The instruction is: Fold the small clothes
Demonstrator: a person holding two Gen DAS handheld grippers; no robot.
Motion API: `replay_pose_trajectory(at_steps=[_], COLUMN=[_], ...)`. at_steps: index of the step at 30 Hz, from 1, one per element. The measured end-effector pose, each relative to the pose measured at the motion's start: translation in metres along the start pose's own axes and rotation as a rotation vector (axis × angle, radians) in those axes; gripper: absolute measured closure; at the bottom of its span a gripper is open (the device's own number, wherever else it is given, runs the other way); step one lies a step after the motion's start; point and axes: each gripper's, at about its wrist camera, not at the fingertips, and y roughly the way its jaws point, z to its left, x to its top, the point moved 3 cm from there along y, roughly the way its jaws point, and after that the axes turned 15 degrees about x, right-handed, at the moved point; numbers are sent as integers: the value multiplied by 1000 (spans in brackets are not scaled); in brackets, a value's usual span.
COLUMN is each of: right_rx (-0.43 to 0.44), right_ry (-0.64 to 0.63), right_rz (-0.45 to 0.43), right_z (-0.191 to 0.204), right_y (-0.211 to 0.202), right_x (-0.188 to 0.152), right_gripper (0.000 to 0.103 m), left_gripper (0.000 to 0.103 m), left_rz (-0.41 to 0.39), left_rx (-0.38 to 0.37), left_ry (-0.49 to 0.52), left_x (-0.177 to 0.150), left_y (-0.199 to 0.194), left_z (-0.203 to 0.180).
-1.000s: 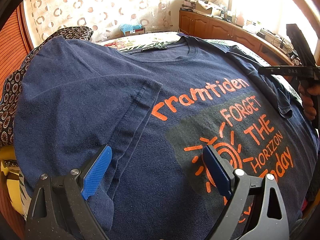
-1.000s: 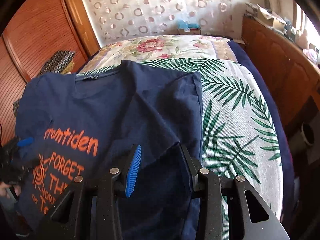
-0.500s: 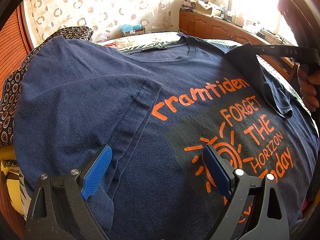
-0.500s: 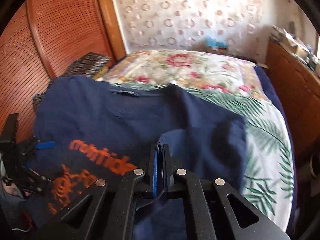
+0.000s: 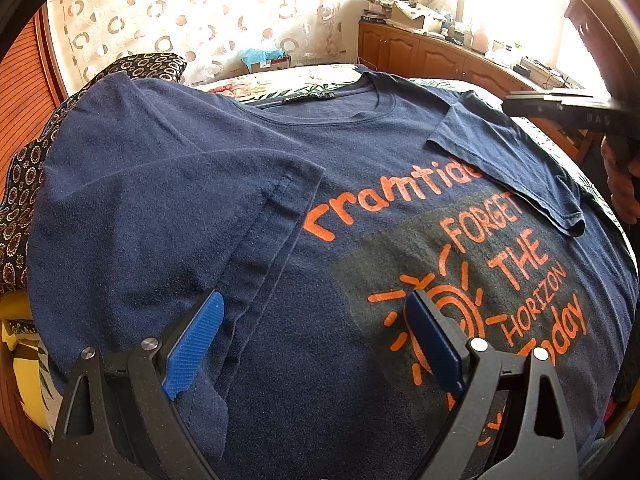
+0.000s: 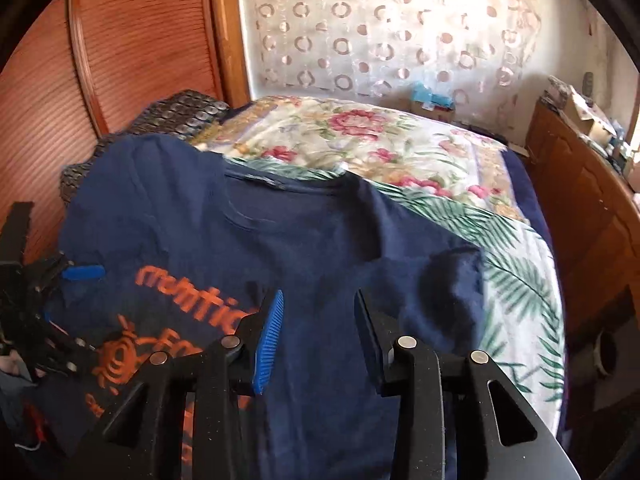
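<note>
A navy T-shirt [image 5: 248,152] with orange print lies face up on the bed. Its left sleeve [image 5: 180,208] is folded inward onto the body. The right sleeve [image 5: 500,160] lies folded across the chest, covering the end of the top word. My left gripper [image 5: 312,300] hovers open low over the shirt's lower half, nothing between its blue pads [image 5: 196,340]. My right gripper [image 6: 319,298] is above the folded right sleeve [image 6: 440,292]; its jaws are opening and nothing is between them. In the left wrist view the right gripper [image 5: 560,106] shows as a dark bar at the right edge.
The shirt rests on a floral and palm-leaf bedspread [image 6: 380,136]. A dark patterned cushion [image 5: 152,64] sits by the reddish wooden panel [image 6: 120,48] on the left. Wooden cabinets [image 5: 420,56] with clutter line the right side. A person's hand [image 5: 620,192] holds the right gripper.
The right gripper shut on the right sleeve, carried it inward over the chest and has opened again; the sleeve now lies folded on the shirt. The left gripper has stayed put.
</note>
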Motion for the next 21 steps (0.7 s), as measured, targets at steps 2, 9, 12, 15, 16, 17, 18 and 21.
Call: replay_pose_trajectory(at_steps=[2,9,12,15,16,17,18,21], right_rx=[-25,-54,-52,-67,-79,-87,-86,-73], right_ry=[10,71,75,54,37,31,32,41], right_rz=[10,55,43,29,25,27,26,25], right_z=[-6,-30,-33,-29,-27,-26,-25,-30], right_y=[-2,16,18,21,22,23,23,21], right_x=[-7,-29,-31,-32,-34,-34,-35,-41], right_gripper=[64,64,64,64,64,64,64,63], left_gripper=[10,10,10,10,10,10,10,10], left_rz=[0,0,1,2,2,3,4,-5], left_rx=[0,0,1,3,2,4,4,-3], left_ry=[0,0,0,-2,-4,-5,-8,-16], left_x=[0,0,2,3,2,2,1,3], left_y=[0,0,1,2,1,0,-1,-8], left_z=[0,0,1,2,2,2,3,7])
